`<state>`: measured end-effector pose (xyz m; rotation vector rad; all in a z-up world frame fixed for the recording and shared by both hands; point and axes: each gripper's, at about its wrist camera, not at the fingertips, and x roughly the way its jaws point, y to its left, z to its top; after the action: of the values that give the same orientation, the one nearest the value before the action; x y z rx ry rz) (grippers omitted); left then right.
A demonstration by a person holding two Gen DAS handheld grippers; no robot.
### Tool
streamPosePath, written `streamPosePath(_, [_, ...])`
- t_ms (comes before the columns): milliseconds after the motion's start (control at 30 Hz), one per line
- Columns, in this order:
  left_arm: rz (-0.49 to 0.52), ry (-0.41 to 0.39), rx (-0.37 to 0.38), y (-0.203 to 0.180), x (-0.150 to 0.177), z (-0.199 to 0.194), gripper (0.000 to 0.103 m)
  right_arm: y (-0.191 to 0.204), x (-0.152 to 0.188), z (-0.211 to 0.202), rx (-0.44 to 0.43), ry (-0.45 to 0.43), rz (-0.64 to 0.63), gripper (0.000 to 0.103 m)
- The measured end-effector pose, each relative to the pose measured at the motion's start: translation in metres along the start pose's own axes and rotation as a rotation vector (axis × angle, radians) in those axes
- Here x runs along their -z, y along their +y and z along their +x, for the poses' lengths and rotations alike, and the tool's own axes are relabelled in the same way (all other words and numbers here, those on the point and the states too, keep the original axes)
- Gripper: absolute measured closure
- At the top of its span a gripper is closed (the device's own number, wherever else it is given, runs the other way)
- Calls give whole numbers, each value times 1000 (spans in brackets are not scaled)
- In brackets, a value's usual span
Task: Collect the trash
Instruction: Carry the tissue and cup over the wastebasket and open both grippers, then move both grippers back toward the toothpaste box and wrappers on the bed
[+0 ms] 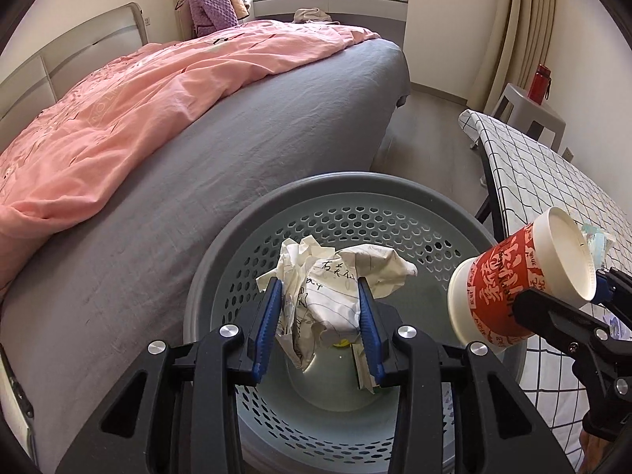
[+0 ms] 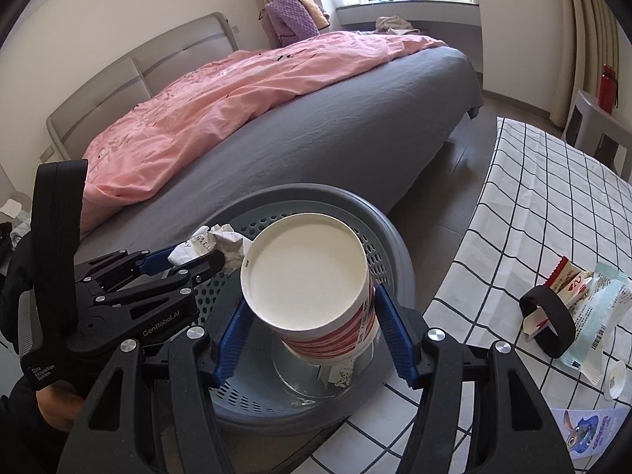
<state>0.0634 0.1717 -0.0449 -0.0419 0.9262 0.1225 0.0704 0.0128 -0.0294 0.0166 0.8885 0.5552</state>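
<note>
Crumpled paper [image 1: 320, 296], cup [image 2: 312, 288] — clamped in both jaws

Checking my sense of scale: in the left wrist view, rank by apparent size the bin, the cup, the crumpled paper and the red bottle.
1. bin
2. and 3. cup and crumpled paper look alike
4. red bottle, far away, so unsure

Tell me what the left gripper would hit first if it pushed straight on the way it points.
Probably the inside of the grey perforated bin. The left gripper is shut on crumpled paper and aims down into the bin's mouth, so that paper would likely meet the bin's floor first. Depth is hard to judge.
</note>
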Motion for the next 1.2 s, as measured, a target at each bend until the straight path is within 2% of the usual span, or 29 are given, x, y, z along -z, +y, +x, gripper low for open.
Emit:
streamPosePath(267, [1,6,0,0,1,4,63,1,0,9,22,12,-10,42])
streamPosePath(333, [3,2,-2,0,2,3,57,0,1,8,31,5,-9,42])
streamPosePath(400, [6,-2,-5,-1,2,1,49,-1,1,6,36,-4,-5,36])
streamPosePath(567, [4,-11,-16,-1,1,-2,41,-2,2,1,48,-21,-5,33])
streamPosePath(1200, [9,-12,-15,-6,5,-5,39,-8,9,-4,53,-25,23,32])
